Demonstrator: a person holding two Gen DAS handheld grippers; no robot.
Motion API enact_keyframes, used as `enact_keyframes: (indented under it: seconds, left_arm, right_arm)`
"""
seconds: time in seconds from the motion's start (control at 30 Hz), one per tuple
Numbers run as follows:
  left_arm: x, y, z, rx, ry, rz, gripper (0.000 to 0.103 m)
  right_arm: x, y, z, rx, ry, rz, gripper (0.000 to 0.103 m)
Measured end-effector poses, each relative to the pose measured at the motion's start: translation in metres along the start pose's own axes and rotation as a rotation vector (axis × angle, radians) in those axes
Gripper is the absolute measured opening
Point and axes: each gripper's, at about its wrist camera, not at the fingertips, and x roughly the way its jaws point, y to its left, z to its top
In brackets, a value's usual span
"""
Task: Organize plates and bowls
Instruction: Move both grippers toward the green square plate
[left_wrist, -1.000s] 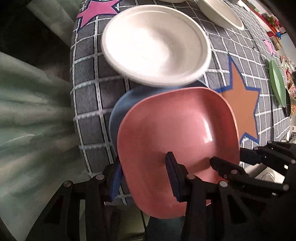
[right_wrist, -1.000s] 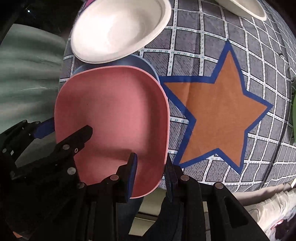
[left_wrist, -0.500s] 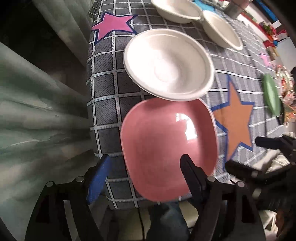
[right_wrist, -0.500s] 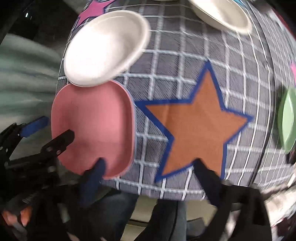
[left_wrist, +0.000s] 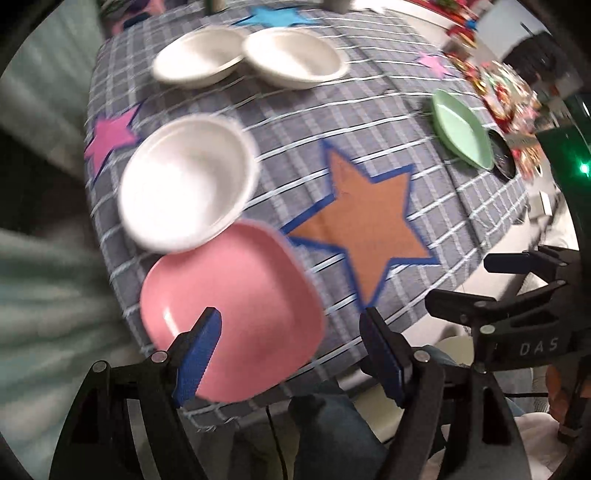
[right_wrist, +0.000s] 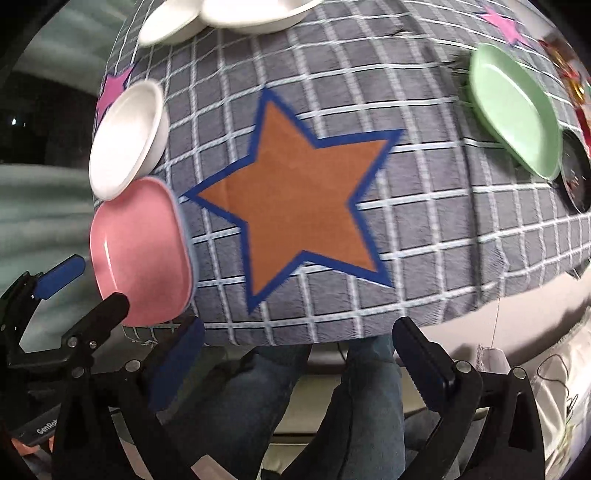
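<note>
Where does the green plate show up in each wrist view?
Left wrist: the green plate sits upper right, near the table's far right edge, with a dark dish just beyond it.
Right wrist: the green plate sits upper right, and the dark dish lies right of it at the frame edge.
Shared landmark: the orange star lies left of and below the plate in both views.
</note>
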Motion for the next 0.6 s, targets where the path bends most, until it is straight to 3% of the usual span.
enact_keyframes:
  seconds: [0.03, 0.27, 0.6]
  left_arm:
    - [0.0, -0.011, 0.006, 0.012, -0.005, 0.004, 0.08]
    - [-0.001, -0.068, 0.032, 0.017, -0.022, 0.051, 0.08]
    - [-0.006, -0.157, 0.051, -0.02, -0.033, 0.112, 0.08]
  right_arm:
    - [-0.013, -0.002, -0.016, 0.006, -0.007, -0.001, 0.102]
    - [-0.037, -0.048, -0.013, 0.03, -0.068, 0.029, 0.102]
    - [-0.075, -0.112, 0.004, -0.074, -0.128, 0.04, 0.102]
